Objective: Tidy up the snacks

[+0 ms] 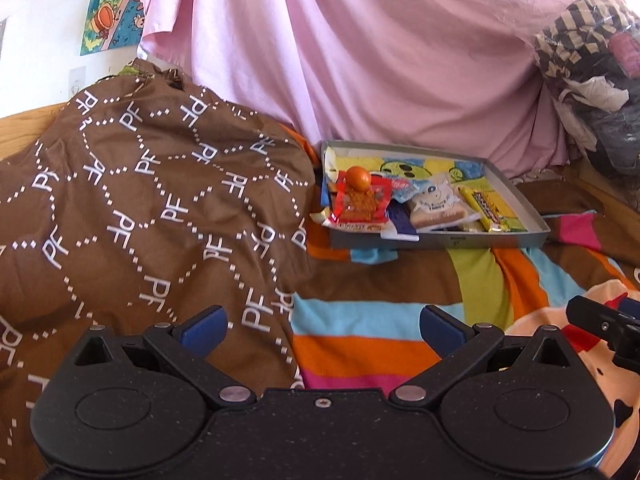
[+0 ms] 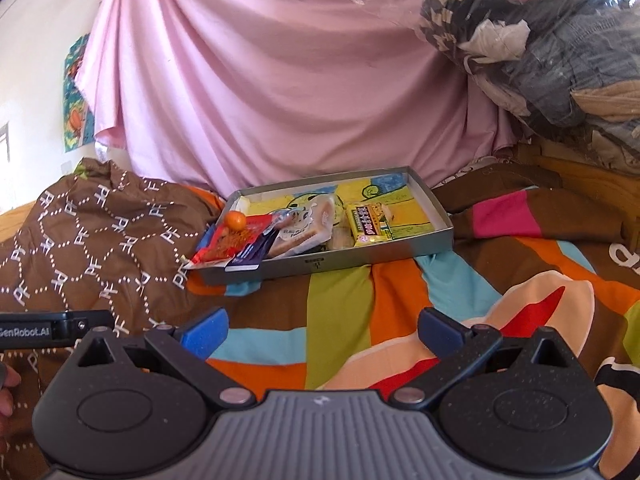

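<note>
A pink sheet [image 2: 280, 80] hangs behind a bed covered by a striped, many-coloured blanket [image 2: 344, 304], with a brown "PF"-printed cloth [image 1: 140, 200] heaped on the left and a clear bag of clothes [image 2: 560, 48] piled at the right. On the blanket, near the sheet, lies a shallow grey tray [image 2: 320, 266] with a cartoon-printed floor; it serves as the collecting place, so the snacks sit together in it rather than scattered over the bedding. At its left corner a red snack packet [image 2: 228, 244] overhangs the rim, with a dark blue wrapper [image 2: 250, 256] beside it. A clear-wrapped bread or cake piece [image 2: 308, 224] lies in the middle and a yellow bar [image 2: 370, 222] to the right. A small orange ball [image 2: 235, 220], perhaps a tangerine or candy, rests on top of the red packet, a perch from which it could probably roll. The left claw [image 1: 322, 326] and the right claw [image 2: 322, 326] both hover low over the blanket, well short of the tray, their blue-padded jaws spread apart and holding nothing, seemingly poised before a reach.
</note>
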Demonstrator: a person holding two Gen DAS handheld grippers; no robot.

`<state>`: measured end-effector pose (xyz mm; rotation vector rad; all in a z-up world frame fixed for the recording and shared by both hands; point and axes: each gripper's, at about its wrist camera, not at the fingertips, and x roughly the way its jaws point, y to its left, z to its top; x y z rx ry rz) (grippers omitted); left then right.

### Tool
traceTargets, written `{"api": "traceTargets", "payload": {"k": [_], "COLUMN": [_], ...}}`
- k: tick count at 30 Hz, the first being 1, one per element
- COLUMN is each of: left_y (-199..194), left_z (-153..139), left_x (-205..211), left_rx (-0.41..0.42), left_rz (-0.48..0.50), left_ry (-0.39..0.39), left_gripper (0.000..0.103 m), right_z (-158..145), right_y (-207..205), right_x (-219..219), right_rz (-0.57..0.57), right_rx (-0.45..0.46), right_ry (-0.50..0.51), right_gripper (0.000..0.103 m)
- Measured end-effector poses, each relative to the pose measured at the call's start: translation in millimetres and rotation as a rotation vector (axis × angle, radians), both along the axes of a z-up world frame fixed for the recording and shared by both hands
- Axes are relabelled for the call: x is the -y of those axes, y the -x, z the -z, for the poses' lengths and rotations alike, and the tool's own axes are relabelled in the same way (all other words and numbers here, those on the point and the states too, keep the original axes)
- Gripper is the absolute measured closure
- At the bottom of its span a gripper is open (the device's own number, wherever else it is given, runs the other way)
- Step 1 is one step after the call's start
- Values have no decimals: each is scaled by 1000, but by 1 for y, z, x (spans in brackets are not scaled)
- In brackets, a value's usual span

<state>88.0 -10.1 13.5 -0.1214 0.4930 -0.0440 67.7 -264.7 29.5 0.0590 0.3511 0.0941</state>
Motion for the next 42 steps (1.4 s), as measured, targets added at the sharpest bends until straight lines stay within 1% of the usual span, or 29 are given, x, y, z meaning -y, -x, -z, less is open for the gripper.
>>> {"api": "traceTargets", "payload": {"k": [6,13,17,22,28,42], "left_y": [6,17,24,29,30,32], "left_z": [9,19,24,25,25,25], "left_x": [0,0,0,1,0,1], "left_rx": [-22,-45,-61,-51,-46,-43], "left_rz": [9,-9,-7,-16,-21,-31], "left_ry": [-4,-29,-40,-57,-52,-46], "left_gripper": [1,1,1,1,1,1], "right_z": [6,13,16,20,23,24], "right_y": [9,13,19,24,24,25], "right_x": [-6,-7,-8,-9,-10,-10], "right_rz": [-13,1,12,25,18,19], "right_rx": [-3,-35,-38,-38,-58,-51], "right_ry": [30,18,31,38,38,42], "right_gripper": [0,0,0,0,0,0]}}
